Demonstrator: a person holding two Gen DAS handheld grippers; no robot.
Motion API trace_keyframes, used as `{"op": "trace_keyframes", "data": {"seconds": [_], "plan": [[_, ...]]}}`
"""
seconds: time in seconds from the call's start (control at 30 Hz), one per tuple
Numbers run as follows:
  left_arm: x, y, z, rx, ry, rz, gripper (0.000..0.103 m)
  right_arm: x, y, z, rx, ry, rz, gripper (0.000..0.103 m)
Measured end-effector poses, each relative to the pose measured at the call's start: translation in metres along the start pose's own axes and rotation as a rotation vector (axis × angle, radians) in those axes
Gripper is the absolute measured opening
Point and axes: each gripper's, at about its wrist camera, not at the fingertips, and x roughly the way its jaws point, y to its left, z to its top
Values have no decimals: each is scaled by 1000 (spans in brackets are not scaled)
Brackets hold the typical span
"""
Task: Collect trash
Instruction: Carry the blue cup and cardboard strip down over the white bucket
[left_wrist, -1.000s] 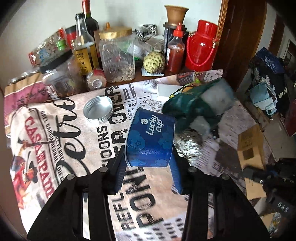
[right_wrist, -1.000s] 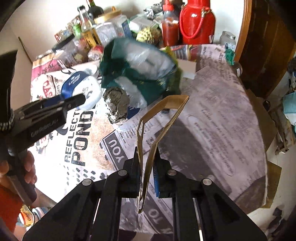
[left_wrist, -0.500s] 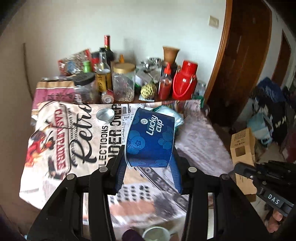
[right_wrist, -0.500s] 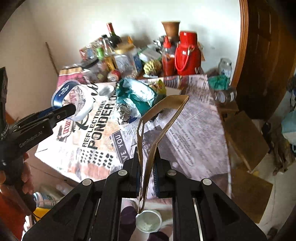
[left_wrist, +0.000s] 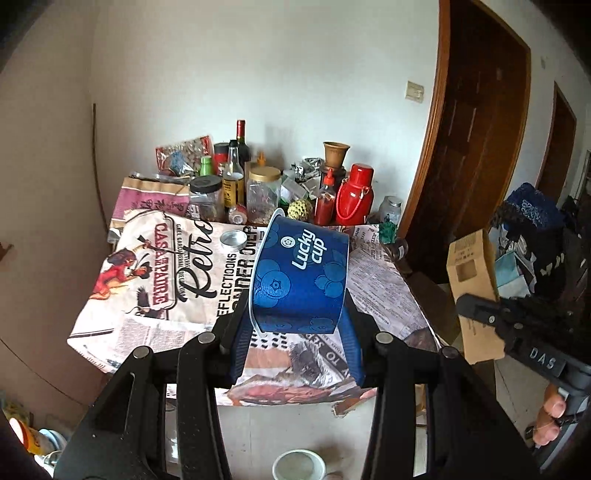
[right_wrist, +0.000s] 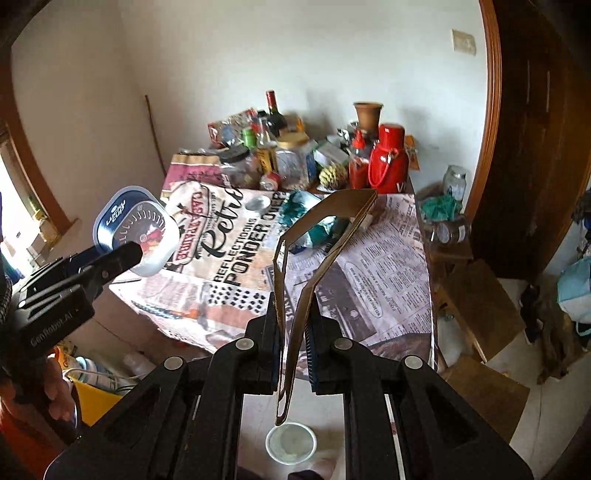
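Cup (left_wrist: 301, 275) clamped in my left claw (left_wrist: 297, 334), flattened cardboard box (right_wrist: 314, 266) pinched in right claw (right_wrist: 295, 350), both off the tabletop (left_wrist: 384, 291) near edge. Risk: thin cardboard slips out mid-carry.

Newsprint-patterned tablecloth (left_wrist: 384, 288): near half bare, passable. Far edge blocked by crowded glass jars and bottles (left_wrist: 236, 184), red plastic jug (left_wrist: 355, 199). Crumpled green wrapper (right_wrist: 306, 221) obstructs middle.
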Motion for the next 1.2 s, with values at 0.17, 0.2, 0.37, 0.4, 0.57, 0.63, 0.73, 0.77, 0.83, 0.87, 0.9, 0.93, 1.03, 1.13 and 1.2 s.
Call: {"op": "trace_keyframes", "data": {"seconds": [0.17,0.2,0.37,0.4,0.57,0.63,0.73,0.77,0.83,0.87,0.9,0.93,1.03,1.13,1.2], "plan": [[-32,13,-19,-1,10,-53,43,-23,20,-16,31,-22,-18,10],[-37,17,-22,2,16,-63,43,-26,25,-20,38,-20,-25,10],[-63,30,-46,32,54,-103,43,-39,48,-46,77,-1,-46,10],[-66,32,-51,37,63,-112,43,-40,53,-53,86,7,-51,10],[-74,41,-91,64,124,-138,43,-42,72,-87,121,46,-71,10],[-70,44,-109,59,171,-145,43,-38,76,-101,136,71,-72,10],[-63,45,-134,51,232,-144,43,-30,80,-123,156,121,-65,10],[-60,46,-140,49,248,-145,43,-25,81,-130,160,142,-66,10],[-52,45,-156,44,286,-148,43,-17,81,-144,167,182,-62,10],[-48,46,-162,42,301,-150,43,-14,82,-152,169,197,-62,10],[-41,45,-170,41,325,-157,43,-9,81,-158,171,216,-59,10],[-37,43,-176,43,341,-160,43,-3,80,-164,173,238,-52,10],[-14,40,-200,51,391,-148,43,20,75,-186,176,304,-29,10],[14,39,-227,33,440,-128,43,44,69,-209,171,361,-10,10],[31,38,-247,26,470,-114,43,58,67,-226,161,386,-5,10]]}}
